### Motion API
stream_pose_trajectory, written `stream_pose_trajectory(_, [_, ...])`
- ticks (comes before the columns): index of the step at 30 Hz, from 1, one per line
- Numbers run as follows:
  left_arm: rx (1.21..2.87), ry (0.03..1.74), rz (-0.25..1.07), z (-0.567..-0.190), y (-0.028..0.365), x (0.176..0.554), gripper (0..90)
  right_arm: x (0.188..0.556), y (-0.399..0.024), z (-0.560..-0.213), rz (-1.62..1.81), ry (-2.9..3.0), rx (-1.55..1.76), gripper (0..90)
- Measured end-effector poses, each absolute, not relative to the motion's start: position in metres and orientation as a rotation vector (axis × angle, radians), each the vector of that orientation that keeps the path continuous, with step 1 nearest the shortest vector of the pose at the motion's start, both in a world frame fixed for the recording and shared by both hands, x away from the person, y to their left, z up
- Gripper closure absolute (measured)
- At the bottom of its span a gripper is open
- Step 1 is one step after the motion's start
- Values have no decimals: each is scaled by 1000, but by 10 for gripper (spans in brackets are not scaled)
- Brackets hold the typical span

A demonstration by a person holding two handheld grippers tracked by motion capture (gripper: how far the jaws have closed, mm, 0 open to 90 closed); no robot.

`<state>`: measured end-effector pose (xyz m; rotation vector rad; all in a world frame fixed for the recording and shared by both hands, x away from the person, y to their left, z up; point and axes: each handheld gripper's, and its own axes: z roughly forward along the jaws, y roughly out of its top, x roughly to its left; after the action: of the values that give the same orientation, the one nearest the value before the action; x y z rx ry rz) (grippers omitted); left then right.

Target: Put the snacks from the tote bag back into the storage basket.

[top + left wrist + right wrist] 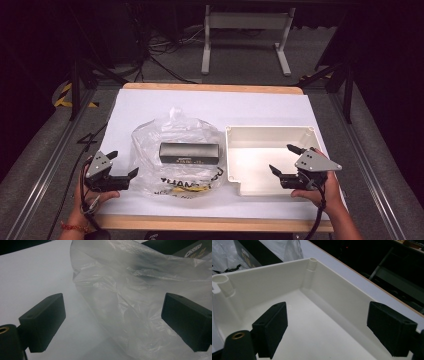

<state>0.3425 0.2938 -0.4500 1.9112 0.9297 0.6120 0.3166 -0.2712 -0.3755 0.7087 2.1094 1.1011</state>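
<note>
A crumpled clear plastic bag [150, 145] with black print lies at the middle of the table. A long black box [189, 153] rests with it; I cannot tell whether it is inside or on top. To the right stands an empty white plastic box [270, 131], open at the top. My left gripper [124, 162] sits at the bag's left edge, jaws open, and the bag [130, 290] spreads just ahead of them [112, 317]. My right gripper [281, 158] hovers over the white box's near right part, open, with its inner wall [262, 277] beyond the jaws [327, 320].
A white sheet [150, 105] covers the table, with a wooden edge [210, 223] at the front. Behind the table stand white frame legs [206, 50] and cables on a dark floor. Rails run along both sides.
</note>
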Motion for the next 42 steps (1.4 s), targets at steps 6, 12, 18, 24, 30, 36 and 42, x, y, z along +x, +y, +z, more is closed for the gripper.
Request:
stream_pose_trajectory(6, [1911, 921, 614, -449, 293, 342, 63, 324, -256, -372, 1125, 2143, 672, 176])
stream_pose_trajectory(12, [1912, 917, 612, -449, 293, 342, 63, 333, -237, -368, 1151, 2200, 599, 194])
stream_pose_trajectory(18, [1910, 917, 602, -450, 294, 342, 63, 347, -220, -365, 1149, 2255, 547, 214])
stream_pose_trajectory(24, [1910, 910, 600, -450, 293, 341, 63, 365, -201, -359, 1164, 2323, 497, 227])
stream_pose_trajectory(30, [1913, 910, 601, -450, 293, 342, 62, 382, -184, -354, 1151, 2361, 457, 231])
stream_pose_trajectory(36, [1916, 908, 597, -450, 294, 341, 61, 397, -167, -348, 1177, 2441, 426, 231])
stream_pose_trajectory(42, [1923, 904, 593, -451, 294, 341, 61, 406, -152, -347, 1140, 2510, 390, 245])
